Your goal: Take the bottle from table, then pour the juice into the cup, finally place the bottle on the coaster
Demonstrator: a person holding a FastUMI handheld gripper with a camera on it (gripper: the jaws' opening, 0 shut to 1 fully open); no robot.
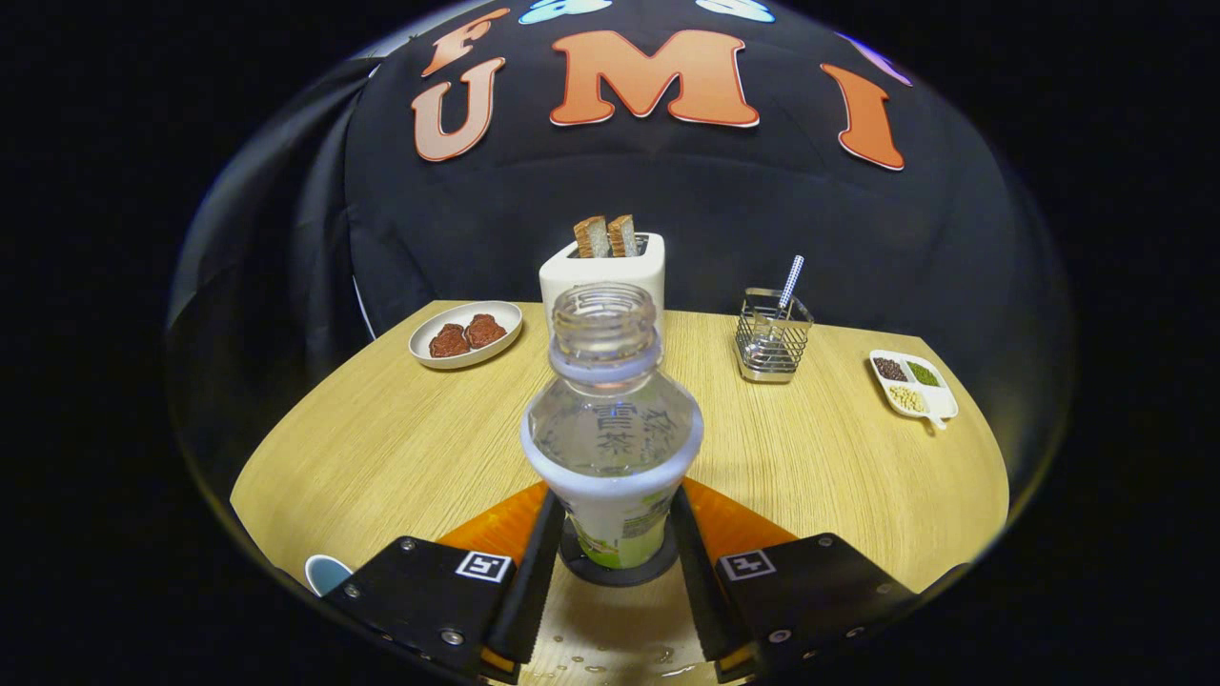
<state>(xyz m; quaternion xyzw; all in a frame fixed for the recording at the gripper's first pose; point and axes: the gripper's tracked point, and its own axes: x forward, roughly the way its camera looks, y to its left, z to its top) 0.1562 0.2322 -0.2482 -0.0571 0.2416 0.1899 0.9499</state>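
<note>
The clear plastic bottle (611, 419) stands upright and uncapped between the two fingers of the gripper (615, 562), its base resting on a dark round coaster (610, 575) on the wooden table (400, 448). Both fingers sit close against the bottle's labelled lower part, one on each side; they look to be pinching it, though the contact itself is hard to make out. A few water drops lie on the table just near the fingers. To the near left, beside the left finger, the rim of a light blue cup (327, 573) peeks in. Far beyond the bottle stands a white toaster (601, 273) with two slices of toast (606, 235) sticking up. Far left is a white plate (466, 333) with two reddish-brown pieces of food; to the right, a wire basket (772, 338) holding a utensil, and further right a small divided dish (912, 385) of grains.
</note>
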